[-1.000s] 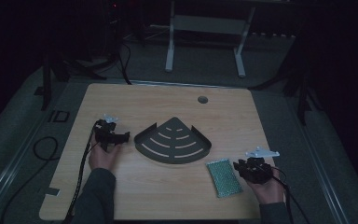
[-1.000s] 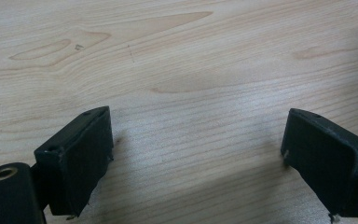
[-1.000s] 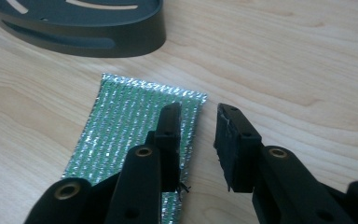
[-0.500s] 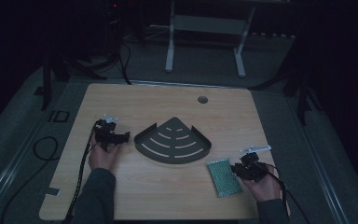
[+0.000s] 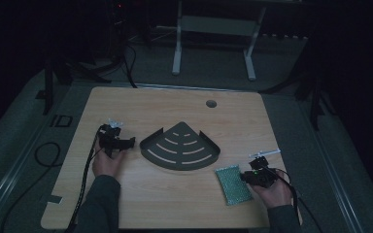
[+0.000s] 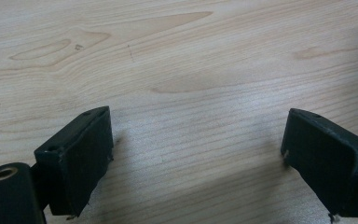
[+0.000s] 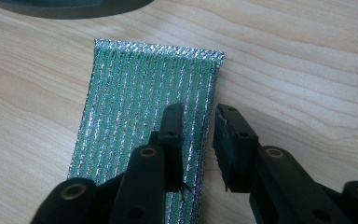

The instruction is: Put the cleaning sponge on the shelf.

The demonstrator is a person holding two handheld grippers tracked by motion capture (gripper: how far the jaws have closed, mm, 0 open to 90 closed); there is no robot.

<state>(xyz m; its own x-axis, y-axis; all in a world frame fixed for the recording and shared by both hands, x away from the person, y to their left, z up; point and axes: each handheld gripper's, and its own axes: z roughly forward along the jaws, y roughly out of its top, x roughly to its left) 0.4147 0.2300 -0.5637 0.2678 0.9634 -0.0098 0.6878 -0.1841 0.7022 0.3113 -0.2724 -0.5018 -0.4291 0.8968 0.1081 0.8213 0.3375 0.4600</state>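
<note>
No readable writing anywhere; right gripper (image 7: 199,122) straddles the green scouring pad's (image 7: 140,98) edge.

— What's moved since a second ago?
— The right claw (image 5: 246,177) has slid in from the table's right edge to the green sponge (image 5: 233,184), its jaws now narrowly apart astride the pad's near edge.

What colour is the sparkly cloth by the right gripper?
Green with shiny silver stripes. The cloth shows best in the right gripper view.
</note>
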